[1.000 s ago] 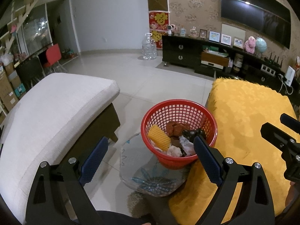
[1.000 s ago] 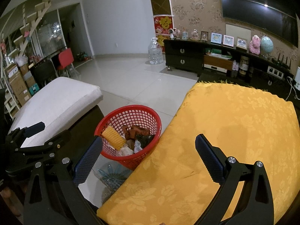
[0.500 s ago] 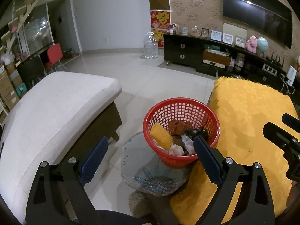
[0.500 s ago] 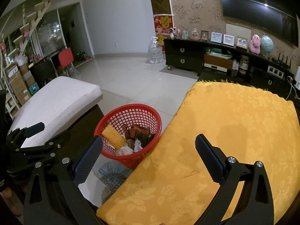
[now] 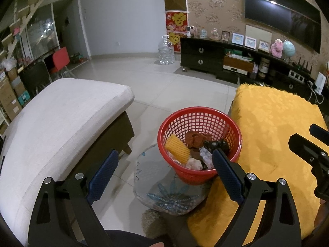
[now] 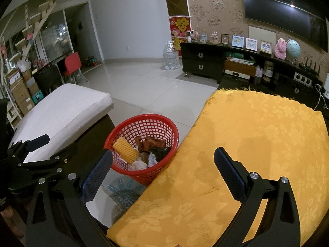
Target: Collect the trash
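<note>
A red mesh basket [image 5: 199,115] stands on the floor between a white cushion and a yellow-clothed table; it also shows in the right wrist view [image 6: 141,121]. It holds trash: a yellow ridged piece [image 5: 177,148], brown crumpled wrappers [image 5: 195,139], dark and white scraps. My left gripper [image 5: 164,173] is open and empty, held above and in front of the basket. My right gripper [image 6: 162,170] is open and empty over the near left edge of the yellow tablecloth [image 6: 257,144], to the right of the basket.
A white cushioned seat [image 5: 61,113] lies to the left. A clear plastic bag [image 5: 164,189] lies on the floor under the basket. A dark TV cabinet [image 5: 216,57] with framed pictures and a large water bottle [image 5: 165,50] stand at the far wall.
Both grippers have stayed open and empty. The left wrist view has drifted slightly, so the basket sits a little further right and lower in it; the right view is almost unchanged.
</note>
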Demonstrator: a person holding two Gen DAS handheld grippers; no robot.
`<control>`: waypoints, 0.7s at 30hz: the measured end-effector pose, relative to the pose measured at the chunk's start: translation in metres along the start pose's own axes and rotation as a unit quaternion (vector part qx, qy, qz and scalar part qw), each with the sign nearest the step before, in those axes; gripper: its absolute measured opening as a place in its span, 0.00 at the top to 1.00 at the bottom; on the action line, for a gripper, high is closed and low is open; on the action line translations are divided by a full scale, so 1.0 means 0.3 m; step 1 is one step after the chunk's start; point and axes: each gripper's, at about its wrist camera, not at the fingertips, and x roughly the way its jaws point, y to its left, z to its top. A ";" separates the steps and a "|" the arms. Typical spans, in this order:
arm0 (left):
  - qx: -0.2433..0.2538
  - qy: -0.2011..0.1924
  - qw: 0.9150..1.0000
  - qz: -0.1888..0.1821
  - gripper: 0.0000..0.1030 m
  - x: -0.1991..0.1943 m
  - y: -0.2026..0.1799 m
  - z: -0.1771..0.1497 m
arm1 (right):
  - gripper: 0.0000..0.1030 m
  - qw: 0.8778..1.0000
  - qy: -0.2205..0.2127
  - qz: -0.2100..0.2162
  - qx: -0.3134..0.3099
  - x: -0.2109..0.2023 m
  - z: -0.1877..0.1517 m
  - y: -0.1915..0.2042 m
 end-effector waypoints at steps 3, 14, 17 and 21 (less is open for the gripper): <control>0.001 0.000 1.000 0.000 0.13 0.000 0.000 -0.001 | 0.07 1.000 0.000 0.000 0.000 -0.001 -0.001 -0.001; 0.002 0.006 1.000 -0.009 0.13 0.000 -0.013 -0.010 | 0.07 1.000 -0.001 -0.003 0.001 -0.005 -0.006 -0.011; 0.006 0.005 1.000 -0.016 0.13 -0.002 -0.022 -0.011 | 0.07 1.000 0.001 -0.016 0.002 -0.007 -0.044 -0.045; 0.023 -0.001 1.000 -0.017 0.13 -0.014 -0.063 -0.022 | 0.07 0.998 0.013 -0.055 0.018 -0.026 -0.112 -0.172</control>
